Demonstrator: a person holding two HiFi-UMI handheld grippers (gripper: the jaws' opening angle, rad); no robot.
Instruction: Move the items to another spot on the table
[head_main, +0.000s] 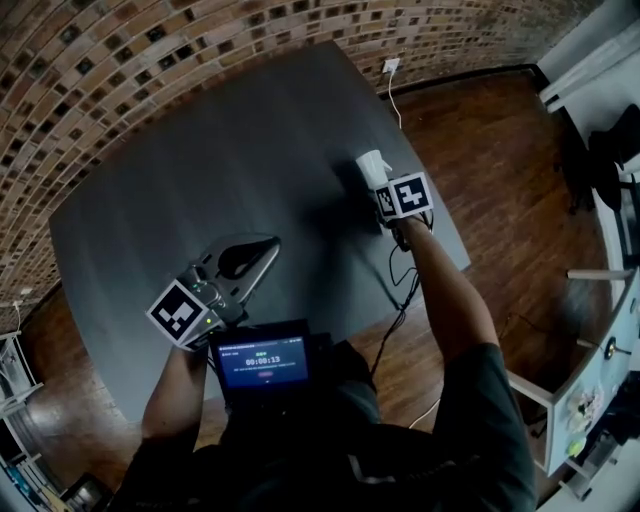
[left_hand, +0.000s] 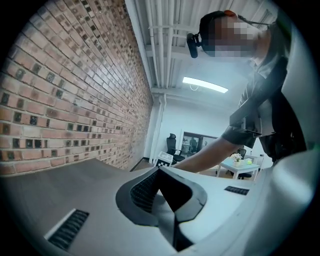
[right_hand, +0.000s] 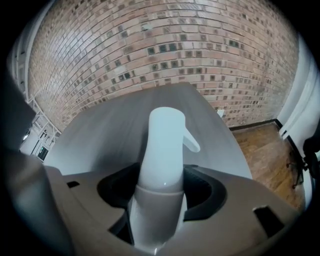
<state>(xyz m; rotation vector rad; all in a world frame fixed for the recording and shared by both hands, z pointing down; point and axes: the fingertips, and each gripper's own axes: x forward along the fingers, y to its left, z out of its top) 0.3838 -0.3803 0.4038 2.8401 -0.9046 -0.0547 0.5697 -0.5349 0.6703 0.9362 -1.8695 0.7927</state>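
A white spray bottle (right_hand: 162, 150) stands between the jaws of my right gripper (right_hand: 161, 187), and the dark pads press on its neck from both sides. In the head view the bottle (head_main: 372, 167) and my right gripper (head_main: 378, 187) are over the right part of the dark grey table (head_main: 250, 150), near its right edge. My left gripper (head_main: 270, 243) lies low over the table's near-left part. Its jaws meet at the tips with only an empty hollow between them. In the left gripper view, my left gripper (left_hand: 159, 170) holds nothing.
A small screen (head_main: 262, 362) hangs at the person's chest. A cable (head_main: 400, 290) runs from the right arm down past the table's near edge. A brick wall (head_main: 150, 60) runs along the table's far and left sides. Wooden floor (head_main: 500, 150) and white furniture (head_main: 600, 400) lie to the right.
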